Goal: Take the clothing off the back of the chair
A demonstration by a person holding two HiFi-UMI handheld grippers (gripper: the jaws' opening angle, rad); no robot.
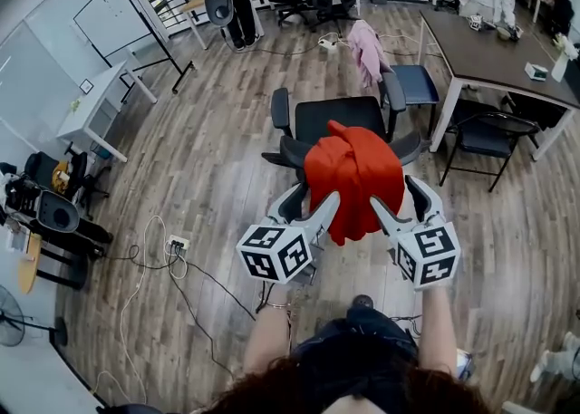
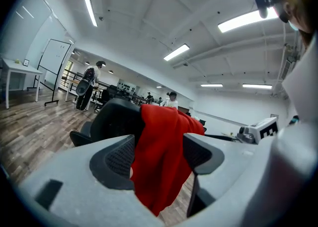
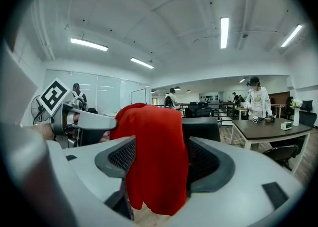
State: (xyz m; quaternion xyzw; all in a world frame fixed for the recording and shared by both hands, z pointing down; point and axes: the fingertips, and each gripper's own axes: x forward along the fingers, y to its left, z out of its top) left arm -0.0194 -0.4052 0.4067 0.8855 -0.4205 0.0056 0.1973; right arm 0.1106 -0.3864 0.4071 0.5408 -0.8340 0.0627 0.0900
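Left hand-held gripper [image 2: 159,155] and right hand-held gripper [image 3: 160,159] both spread wide, unclamped around the red clothing [image 1: 353,177] hanging between each pair of jaws, bunched over the back of the black chair [image 1: 340,118]; soft, light, probably best pinched high on thick folds.

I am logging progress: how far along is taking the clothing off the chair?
Done: the left gripper and right gripper are at the red garment. In hand: their open jaws stand around it, not gripping. Left: close, then lift it off the chair back.
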